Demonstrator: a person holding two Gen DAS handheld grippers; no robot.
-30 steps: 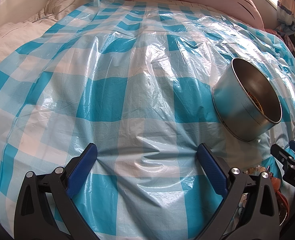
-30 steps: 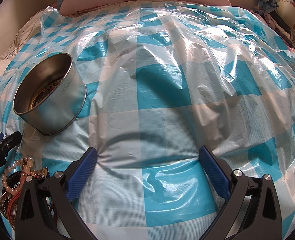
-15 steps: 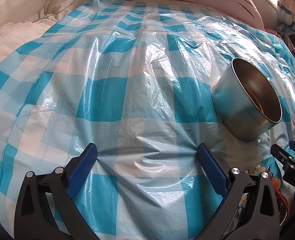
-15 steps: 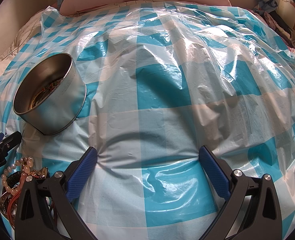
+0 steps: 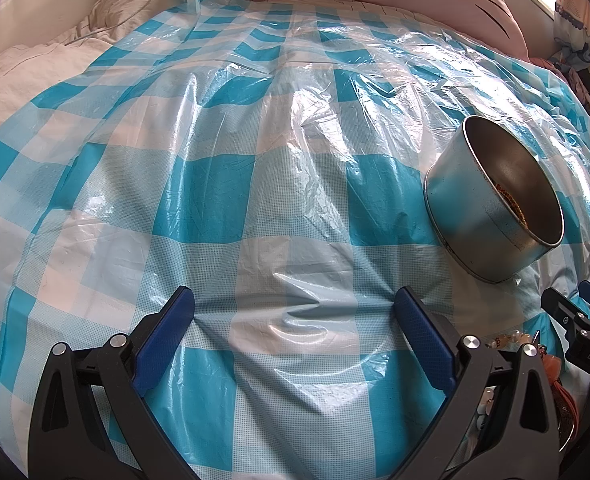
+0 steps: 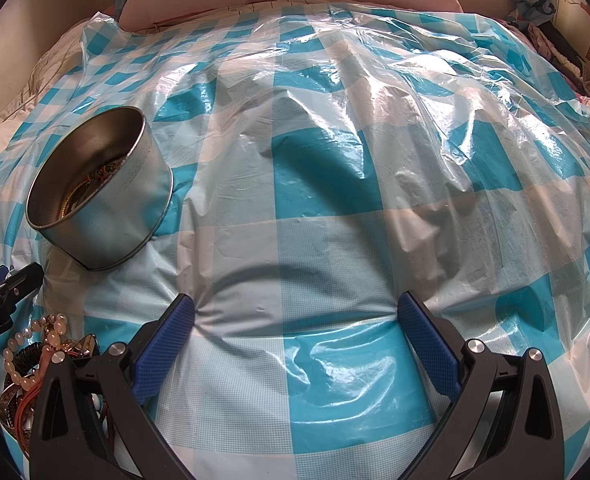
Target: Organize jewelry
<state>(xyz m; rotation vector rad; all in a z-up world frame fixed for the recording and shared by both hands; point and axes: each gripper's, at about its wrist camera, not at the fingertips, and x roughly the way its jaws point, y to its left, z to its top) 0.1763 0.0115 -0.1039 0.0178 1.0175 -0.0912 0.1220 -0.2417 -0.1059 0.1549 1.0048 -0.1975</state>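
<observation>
Two grippers rest on the blue checked plastic sheet point(image 5: 255, 184), and you hold nothing in either. Your left gripper point(image 5: 294, 307) has its jaws wide apart at the bottom of its frame; your right gripper point(image 6: 295, 315) likewise. The round metal tin point(image 6: 103, 216) sits tilted at the left of the right view, with some jewelry inside. A loose pile of beaded jewelry point(image 6: 35, 344) lies in the lower left corner, below the tin, between your grippers

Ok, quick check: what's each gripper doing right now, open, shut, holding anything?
Left gripper: open, holding nothing, fingertips on the checked plastic sheet.
Right gripper: open, holding nothing, fingertips on the same sheet.
</observation>
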